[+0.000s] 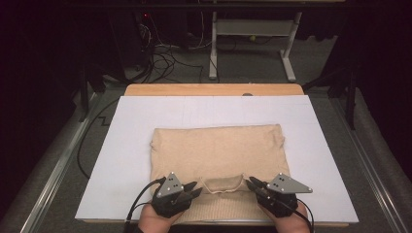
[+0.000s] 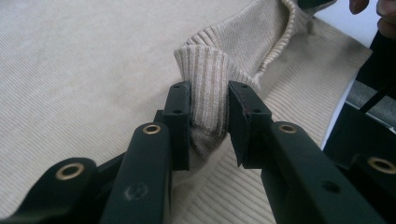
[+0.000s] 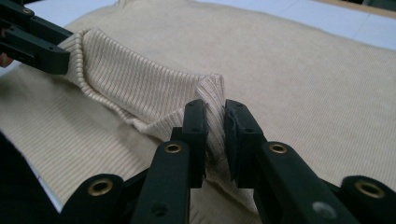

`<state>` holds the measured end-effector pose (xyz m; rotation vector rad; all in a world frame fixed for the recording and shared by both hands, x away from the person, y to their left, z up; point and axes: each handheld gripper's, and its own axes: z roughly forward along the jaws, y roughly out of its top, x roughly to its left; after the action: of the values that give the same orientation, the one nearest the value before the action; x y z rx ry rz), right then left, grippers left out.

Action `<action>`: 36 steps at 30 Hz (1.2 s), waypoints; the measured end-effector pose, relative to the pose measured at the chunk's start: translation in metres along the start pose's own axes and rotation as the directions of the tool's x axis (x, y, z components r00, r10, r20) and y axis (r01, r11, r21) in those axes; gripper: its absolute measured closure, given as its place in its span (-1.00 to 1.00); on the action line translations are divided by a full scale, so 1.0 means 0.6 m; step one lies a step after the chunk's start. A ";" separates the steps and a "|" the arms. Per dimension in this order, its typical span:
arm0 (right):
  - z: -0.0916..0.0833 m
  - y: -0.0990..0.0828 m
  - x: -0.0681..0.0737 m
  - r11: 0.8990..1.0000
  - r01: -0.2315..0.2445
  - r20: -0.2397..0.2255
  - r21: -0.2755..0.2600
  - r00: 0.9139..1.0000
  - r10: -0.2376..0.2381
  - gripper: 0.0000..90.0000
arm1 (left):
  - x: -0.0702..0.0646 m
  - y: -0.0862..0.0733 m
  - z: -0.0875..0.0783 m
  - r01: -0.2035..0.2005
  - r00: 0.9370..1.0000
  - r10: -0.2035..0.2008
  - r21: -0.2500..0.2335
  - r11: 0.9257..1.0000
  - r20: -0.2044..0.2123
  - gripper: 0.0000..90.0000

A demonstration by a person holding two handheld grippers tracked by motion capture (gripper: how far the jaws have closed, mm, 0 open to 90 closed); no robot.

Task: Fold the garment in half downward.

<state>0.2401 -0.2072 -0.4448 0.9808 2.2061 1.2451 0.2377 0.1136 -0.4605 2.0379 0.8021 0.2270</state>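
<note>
From the high view, a beige sweater (image 1: 218,155) lies folded on a white sheet (image 1: 145,126) that covers the wooden desk (image 1: 214,90). It sits in the middle of the sheet, toward the person's edge. The left tool (image 1: 194,188) and the right tool (image 1: 252,184) come in from the bottom, each held in a hand, and each meets the ribbed band (image 1: 222,185) of the sweater at one of its ends. Between them the band stands a little above the cloth below it and sags in the middle. Cables trail from both tools. Beyond the desk, a grey floor with loose cables (image 1: 165,58) and the legs of a white frame (image 1: 252,43) can be seen.

In the left gripper view, the left tool (image 2: 209,116) pinches a raised fold of the ribbed band (image 2: 210,74) between its two black pads, which press on it from both sides. The band runs off to the upper right, where the other hand's fingers (image 2: 385,18) show at the corner. The smooth knit of the sweater (image 2: 84,70) spreads out flat to the left.

In the right gripper view, the right tool (image 3: 215,140) is pressed nearly together on a thin fold of the same ribbed band (image 3: 140,88). The band stretches to the upper left, where the left tool (image 3: 44,46) grips its far end. The white sheet (image 3: 327,23) shows beyond the sweater.
</note>
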 end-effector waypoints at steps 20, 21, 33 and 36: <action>-0.027 -0.029 0.006 0.999 -0.044 -0.039 0.013 0.998 0.044 0.38 | -0.016 -0.016 -0.022 0.015 1.000 -0.014 -0.024 1.000 0.017 0.45; -0.031 -0.027 0.004 0.999 -0.049 -0.038 -0.001 0.998 0.049 0.36 | -0.016 -0.016 -0.023 0.016 1.000 -0.016 -0.027 1.000 0.015 0.45; -0.024 -0.020 -0.008 0.997 -0.071 -0.008 -0.023 0.997 0.071 0.25 | 0.018 -0.011 -0.025 -0.006 0.999 0.003 -0.072 0.997 -0.037 0.30; -0.014 -0.014 -0.011 0.996 -0.081 -0.007 -0.031 0.997 0.081 0.21 | 0.033 -0.005 -0.029 0.000 0.999 -0.004 -0.095 0.996 -0.041 0.15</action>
<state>0.2361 -0.2196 -0.4476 1.0653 2.1643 1.3150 0.2438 0.1388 -0.4556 1.9488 0.8042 0.3012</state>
